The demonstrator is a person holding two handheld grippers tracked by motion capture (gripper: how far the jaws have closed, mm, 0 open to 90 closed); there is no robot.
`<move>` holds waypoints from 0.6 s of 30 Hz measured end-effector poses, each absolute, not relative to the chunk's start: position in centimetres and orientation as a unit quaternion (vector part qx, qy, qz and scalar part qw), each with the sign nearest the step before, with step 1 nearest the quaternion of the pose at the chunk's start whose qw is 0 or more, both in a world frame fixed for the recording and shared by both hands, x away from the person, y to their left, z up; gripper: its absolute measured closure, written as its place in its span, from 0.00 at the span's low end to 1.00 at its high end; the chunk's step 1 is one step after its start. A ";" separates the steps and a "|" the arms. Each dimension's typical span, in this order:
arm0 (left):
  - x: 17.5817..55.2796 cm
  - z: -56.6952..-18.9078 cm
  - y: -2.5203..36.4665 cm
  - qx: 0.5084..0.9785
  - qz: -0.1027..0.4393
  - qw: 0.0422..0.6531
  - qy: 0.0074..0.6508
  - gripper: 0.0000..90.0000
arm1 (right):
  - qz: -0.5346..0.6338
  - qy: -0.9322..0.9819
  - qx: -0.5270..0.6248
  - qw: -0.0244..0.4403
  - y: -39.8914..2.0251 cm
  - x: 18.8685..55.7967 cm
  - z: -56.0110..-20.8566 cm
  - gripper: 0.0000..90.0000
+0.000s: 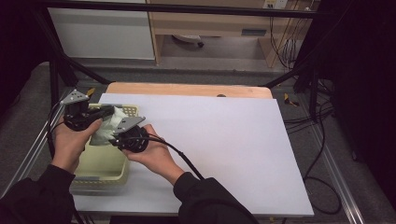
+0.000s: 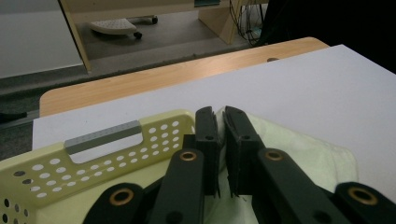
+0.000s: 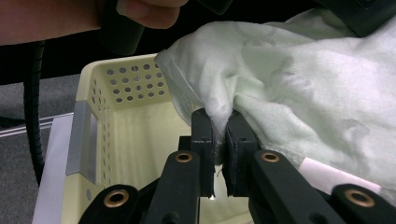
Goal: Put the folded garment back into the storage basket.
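A pale green cloth (image 1: 106, 127) hangs between my two grippers above a pale yellow perforated basket (image 1: 103, 169) at the table's left edge. My left gripper (image 1: 110, 111) is shut on one part of the cloth (image 2: 299, 149), whose fabric shows squeezed between its jaws (image 2: 221, 128). My right gripper (image 1: 115, 140) is shut on another fold of the cloth (image 3: 299, 79), pinched between its black jaws (image 3: 219, 122) over the basket (image 3: 126, 126). Both hands hold the grippers close together.
A white sheet (image 1: 224, 149) covers most of the wooden table (image 1: 187, 88). The basket's grey-handled end wall (image 2: 102, 137) faces the far side. Black frame bars and cables stand around the table; a wooden shelf unit (image 1: 210, 23) is behind.
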State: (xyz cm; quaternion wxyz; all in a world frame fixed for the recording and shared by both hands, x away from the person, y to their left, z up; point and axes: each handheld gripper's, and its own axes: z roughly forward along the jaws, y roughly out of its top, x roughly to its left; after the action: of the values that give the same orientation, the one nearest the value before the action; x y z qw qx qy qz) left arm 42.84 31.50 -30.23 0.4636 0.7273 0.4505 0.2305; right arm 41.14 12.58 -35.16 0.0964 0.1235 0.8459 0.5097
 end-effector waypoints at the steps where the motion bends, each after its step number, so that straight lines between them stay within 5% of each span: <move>1: 42.9 -30.2 31.5 0.728 0.231 0.463 0.450 0.94 | 0.509 0.846 0.124 0.096 12.6 41.2 -35.2 0.94; 18: 43.5 -31.1 32.9 0.724 0.236 0.448 0.469 0.94 | 0.504 0.849 0.126 0.095 13.1 42.1 -36.1 0.94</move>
State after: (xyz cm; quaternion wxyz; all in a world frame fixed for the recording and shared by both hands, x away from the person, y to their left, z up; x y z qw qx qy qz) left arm 43.48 32.90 -31.06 0.4477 0.7242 0.4686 0.2357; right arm 42.14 13.07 -36.07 0.0946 0.1255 0.8491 0.5042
